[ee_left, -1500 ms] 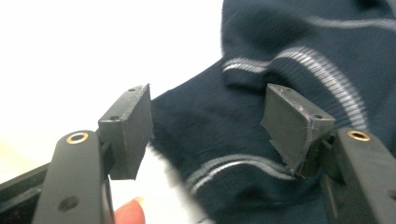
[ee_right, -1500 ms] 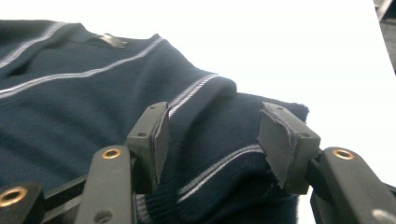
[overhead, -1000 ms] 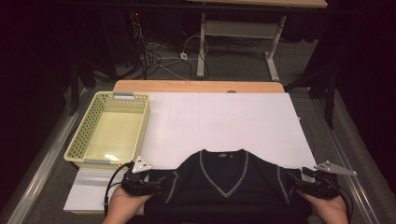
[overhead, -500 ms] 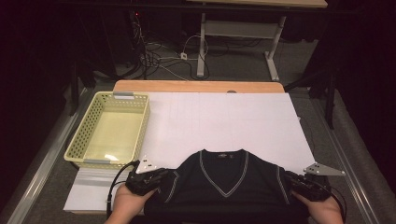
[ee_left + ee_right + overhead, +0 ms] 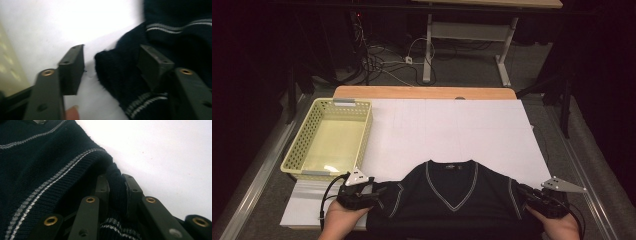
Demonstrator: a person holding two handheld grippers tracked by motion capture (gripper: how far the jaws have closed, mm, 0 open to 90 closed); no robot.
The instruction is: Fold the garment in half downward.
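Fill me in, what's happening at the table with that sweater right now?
A person is working a dark V-neck sweater laid flat on the white sheet with a gripper in each hand. The right gripper is clamped on a fold of the sweater's sleeve edge. The left gripper has just been opening; the other sleeve's cuff sits between its jaws, but the pads are not pressing it. A yellow basket sits at the left of the table.

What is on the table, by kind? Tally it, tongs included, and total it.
Dark sweaters: 1, the sweater
Yellow baskets: 1, the basket
White table covers: 1, the sheet
Tongs: 2, the left tongs and the right tongs
Total: 5
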